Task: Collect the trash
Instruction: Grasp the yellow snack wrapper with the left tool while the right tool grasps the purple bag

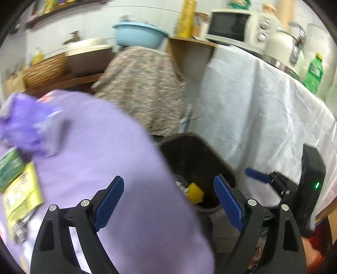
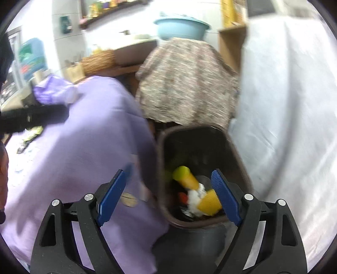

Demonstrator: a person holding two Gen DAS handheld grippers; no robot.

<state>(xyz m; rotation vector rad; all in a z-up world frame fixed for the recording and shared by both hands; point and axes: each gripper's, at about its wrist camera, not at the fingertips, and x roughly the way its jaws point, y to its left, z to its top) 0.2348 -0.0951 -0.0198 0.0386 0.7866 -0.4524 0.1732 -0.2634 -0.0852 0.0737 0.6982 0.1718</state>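
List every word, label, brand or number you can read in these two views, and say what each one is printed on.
No text is legible in either view.
Green and yellow packets on the lilac tablecloth: print too blurred.
Green plastic bottle: label unreadable.
Tall yellow box: markings smeared.
Teal card on the wall: too small.
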